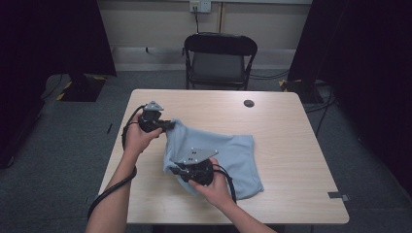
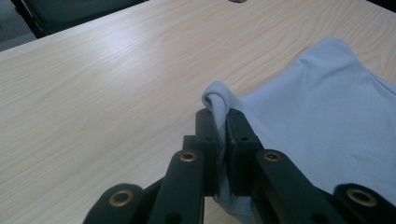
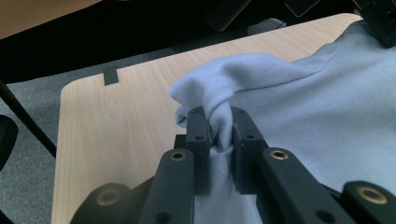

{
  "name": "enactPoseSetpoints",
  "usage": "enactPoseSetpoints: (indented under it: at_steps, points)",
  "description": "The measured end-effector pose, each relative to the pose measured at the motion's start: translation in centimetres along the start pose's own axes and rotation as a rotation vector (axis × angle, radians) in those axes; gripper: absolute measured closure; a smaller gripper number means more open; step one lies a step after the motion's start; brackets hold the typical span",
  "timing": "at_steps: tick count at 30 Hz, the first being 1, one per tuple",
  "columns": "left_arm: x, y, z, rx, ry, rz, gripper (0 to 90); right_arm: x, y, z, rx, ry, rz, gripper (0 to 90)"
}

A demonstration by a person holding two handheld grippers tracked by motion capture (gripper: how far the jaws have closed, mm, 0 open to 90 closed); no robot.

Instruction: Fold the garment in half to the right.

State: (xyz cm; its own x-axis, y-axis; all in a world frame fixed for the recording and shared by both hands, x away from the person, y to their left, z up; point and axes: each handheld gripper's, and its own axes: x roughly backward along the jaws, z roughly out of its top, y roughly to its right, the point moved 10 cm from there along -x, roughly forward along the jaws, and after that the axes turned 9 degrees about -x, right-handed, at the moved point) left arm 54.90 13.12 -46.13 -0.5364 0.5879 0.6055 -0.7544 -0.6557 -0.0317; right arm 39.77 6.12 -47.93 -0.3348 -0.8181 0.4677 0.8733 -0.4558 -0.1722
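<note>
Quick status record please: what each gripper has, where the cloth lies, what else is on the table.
left gripper: shut on the far left corner of the light blue cloth
right gripper: shut on a bunched near left edge of the cloth
cloth: lies rumpled on the wooden table
other: round dark cap near the far edge
beyond table: black folding chair

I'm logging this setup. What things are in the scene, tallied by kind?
Light blue cloth: 1
Claws, the left claw and the right claw, both clamped on the cloth: 2
Table: 1
Folding chair: 1
Total: 5
</note>
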Motion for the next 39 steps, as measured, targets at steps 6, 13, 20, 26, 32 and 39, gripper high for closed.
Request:
enactPoseSetpoints:
  at_steps: [6, 13, 20, 26, 32, 39]
  points:
    - [0.5, -0.1, 0.3, 0.002, 0.012, 0.002, 85.6, -0.1, -0.3, 0.5, 0.008, 0.006, 0.007, 79.9]
    - [1.1, -0.3, 0.5, 0.004, 0.019, 0.006, 85.6, -0.3, -0.7, 1.1, 0.011, 0.014, 0.014, 79.9]
    - [1.4, -0.3, 0.9, 0.01, 0.031, 0.002, 85.6, -0.3, -0.7, 1.1, 0.01, 0.017, 0.019, 79.9]
    - [1.4, -0.2, 1.2, 0.007, 0.033, 0.003, 85.6, -0.1, -0.7, 1.3, 0.012, 0.023, 0.018, 79.9]
    - [1.7, -0.4, 1.3, 0.013, 0.036, 0.007, 85.6, -0.2, -0.7, 1.5, 0.016, 0.024, 0.021, 79.9]
    - [2.7, -1.0, 0.9, 0.019, 0.031, 0.015, 85.6, -1.1, -1.4, 2.1, 0.023, 0.022, 0.04, 79.9]
